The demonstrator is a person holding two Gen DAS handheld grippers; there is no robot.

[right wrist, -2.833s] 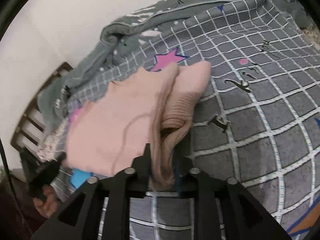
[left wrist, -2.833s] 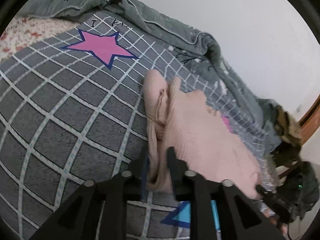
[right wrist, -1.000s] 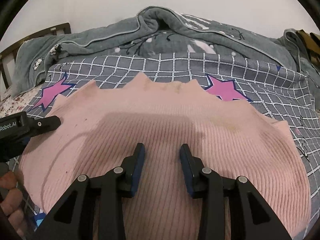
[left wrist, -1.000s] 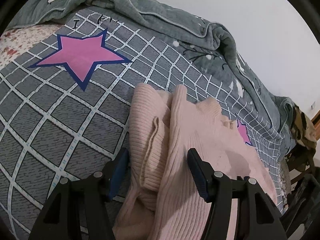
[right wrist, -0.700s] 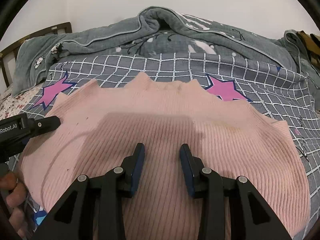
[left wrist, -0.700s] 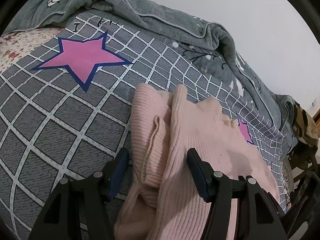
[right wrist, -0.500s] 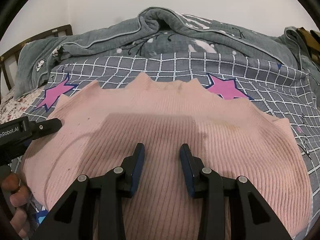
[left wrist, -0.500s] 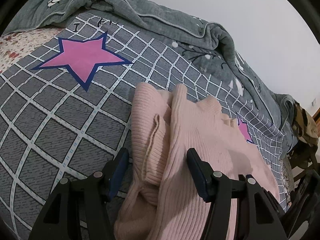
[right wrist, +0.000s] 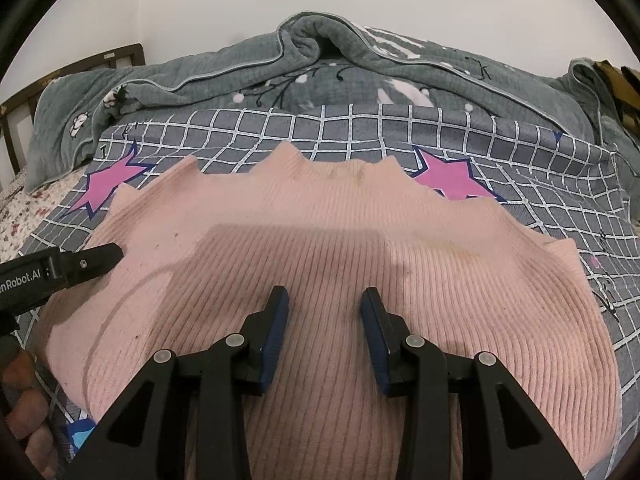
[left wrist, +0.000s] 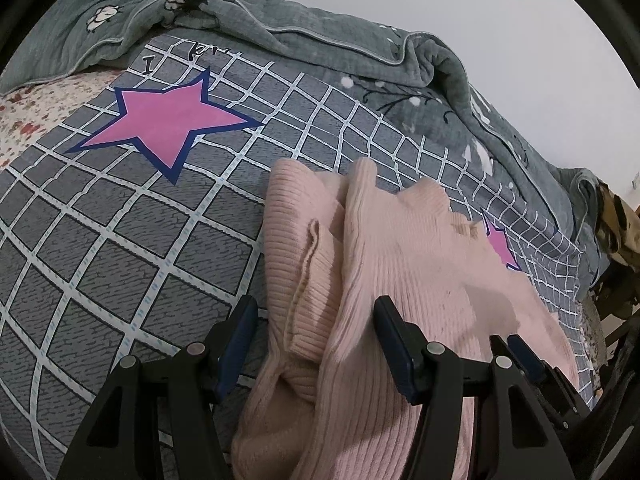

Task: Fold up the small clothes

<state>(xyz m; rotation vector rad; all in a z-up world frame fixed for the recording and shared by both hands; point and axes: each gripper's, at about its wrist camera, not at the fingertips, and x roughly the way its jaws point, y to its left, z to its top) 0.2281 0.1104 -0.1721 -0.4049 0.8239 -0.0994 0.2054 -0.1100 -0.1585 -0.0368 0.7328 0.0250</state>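
Lying beneath both spread tongs, left (left wrist: 312,322) and right (right wrist: 324,306): pink sweater (right wrist: 320,248).

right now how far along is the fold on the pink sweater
Done: the pink sweater lies spread on the checked bedsheet, a sleeve tucked over at its left edge. In hand: nothing; left gripper and right gripper are open above it. Left: further folds, probably.

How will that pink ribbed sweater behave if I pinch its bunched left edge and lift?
Probably floppy: the pink ribbed sweater already lies in soft folds between the left gripper fingers, so it should sag. The rib knit looks stretchy, so it may lengthen before rising. It likely drags on the checked bedcover rather than sliding.
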